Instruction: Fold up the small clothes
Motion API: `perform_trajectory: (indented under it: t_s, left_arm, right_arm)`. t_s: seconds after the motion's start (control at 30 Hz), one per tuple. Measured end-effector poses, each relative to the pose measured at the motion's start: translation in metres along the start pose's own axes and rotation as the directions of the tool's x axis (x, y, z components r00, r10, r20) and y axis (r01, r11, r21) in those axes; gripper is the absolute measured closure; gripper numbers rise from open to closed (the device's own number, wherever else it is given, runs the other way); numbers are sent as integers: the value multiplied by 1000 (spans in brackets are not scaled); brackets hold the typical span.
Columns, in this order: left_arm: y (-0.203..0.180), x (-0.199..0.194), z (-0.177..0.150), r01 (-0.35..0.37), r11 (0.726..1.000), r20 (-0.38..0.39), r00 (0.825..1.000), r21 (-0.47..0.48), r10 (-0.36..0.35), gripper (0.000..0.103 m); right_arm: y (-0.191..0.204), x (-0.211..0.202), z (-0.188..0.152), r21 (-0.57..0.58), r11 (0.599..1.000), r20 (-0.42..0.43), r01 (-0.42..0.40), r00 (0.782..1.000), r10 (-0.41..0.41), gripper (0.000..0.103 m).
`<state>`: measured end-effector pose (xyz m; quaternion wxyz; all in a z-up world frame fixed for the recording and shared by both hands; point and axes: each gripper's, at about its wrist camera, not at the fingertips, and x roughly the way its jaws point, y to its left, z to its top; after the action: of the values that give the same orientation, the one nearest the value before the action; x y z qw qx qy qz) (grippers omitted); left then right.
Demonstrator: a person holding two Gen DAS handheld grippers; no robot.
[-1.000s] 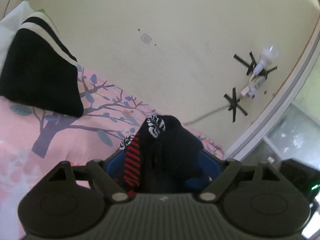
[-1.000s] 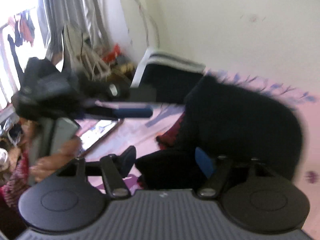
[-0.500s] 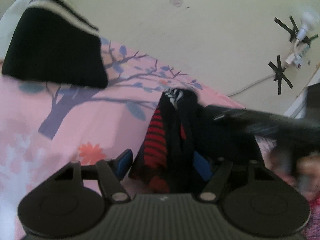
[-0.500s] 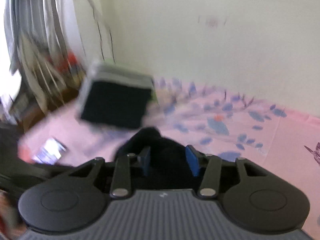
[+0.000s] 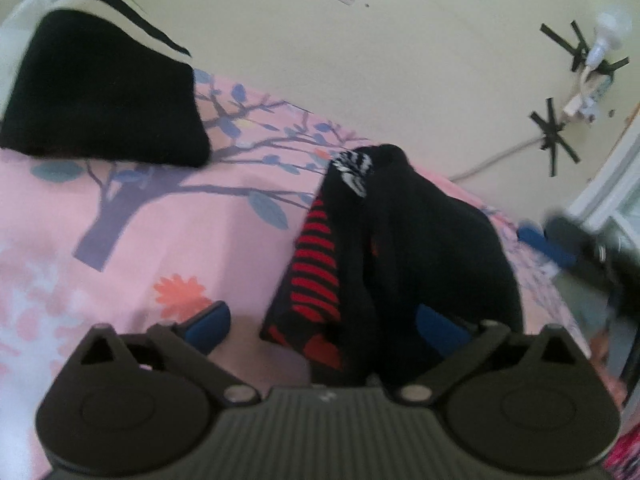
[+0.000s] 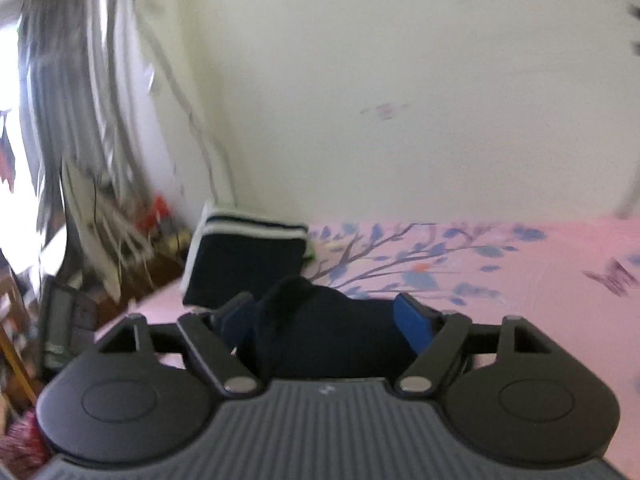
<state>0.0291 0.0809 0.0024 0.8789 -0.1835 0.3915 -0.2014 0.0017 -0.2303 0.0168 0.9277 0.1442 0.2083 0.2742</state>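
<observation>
Black fabric with red stripes — the small garment (image 5: 384,248) is laid in a heap on the pink tree-print sheet (image 5: 120,240), between the spread fingers of the left gripper (image 5: 324,322). Its jaws have just been opened wide; the left pad is seen clear of the cloth, the right pad is half hidden by it. Right gripper (image 6: 328,320) jaws have also just been opened, dark cloth bunched between them — pad contact cannot be told. A folded black-and-white garment (image 5: 100,100) is seen farther back.
</observation>
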Motion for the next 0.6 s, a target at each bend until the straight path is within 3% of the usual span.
perform_trajectory:
  t_s: [0.17,0.37,0.47,0.53,0.6]
  left_arm:
    - [-1,6,1,78,997,-35,996,-30,-79,0]
    - [-3,7,0,83,996,-37,996,-41,-84,0]
    - [-5,8,-1,77,996,-23,997,-32,-78,1]
    - [-13,11,-1,45,999,-14,999,-7,-45,3]
    - [-28,18,2,19,1000,-30,999,21,-19,16]
  right_arm:
    - [-33,-5,-36,145,989,-111,39,994,-23,26]
    - [-41,43,-47,302,950,-196,-77,970,141,21]
    - [-30,65,-40,277,959,-213,-66,969,128,21]
    - [-29,67,-35,287,956,-218,-68,967,135,32]
    - [-31,63,-29,295,952,-216,-84,965,152,41]
